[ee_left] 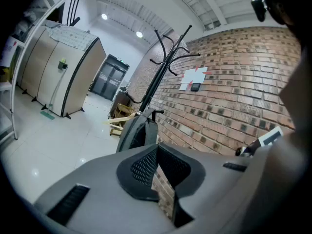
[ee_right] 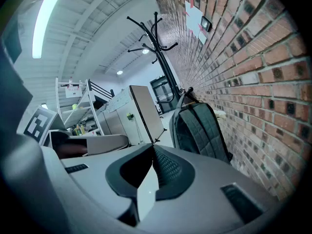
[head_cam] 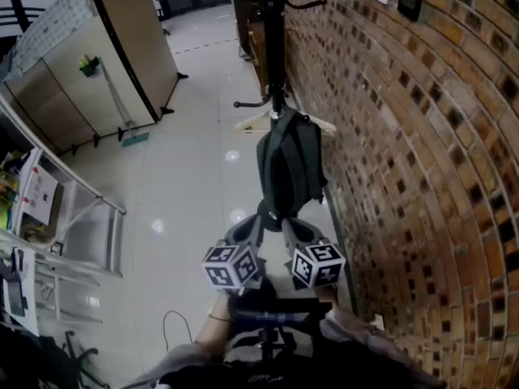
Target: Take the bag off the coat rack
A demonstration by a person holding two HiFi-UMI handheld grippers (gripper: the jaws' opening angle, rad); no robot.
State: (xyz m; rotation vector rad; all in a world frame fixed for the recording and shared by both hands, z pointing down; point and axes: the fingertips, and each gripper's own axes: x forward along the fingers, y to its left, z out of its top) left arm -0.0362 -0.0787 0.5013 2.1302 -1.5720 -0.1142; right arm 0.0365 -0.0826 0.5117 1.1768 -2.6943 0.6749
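At the bottom centre of the head view, the left gripper (head_cam: 261,215) and right gripper (head_cam: 284,221) are held side by side, both pressed together and empty. They point up-frame at the bag (head_cam: 290,164), which hangs on the rack (head_cam: 276,39) beside the brick wall (head_cam: 422,177).

Grey bag (ee_left: 135,133) on coat rack (ee_left: 159,78), brick wall (ee_left: 234,91), jaws together

My bag (head_cam: 290,164) is a dark grey backpack with ribbed, padded panels. It hangs upright from a low hook of the coat rack (head_cam: 276,47), at the centre of my head view, its top against the pole and its body drooping straight down. The coat rack is a slim black pole, standing upright from centre to top edge, with curved hooks branching off, just beside the brick wall (head_cam: 422,177).
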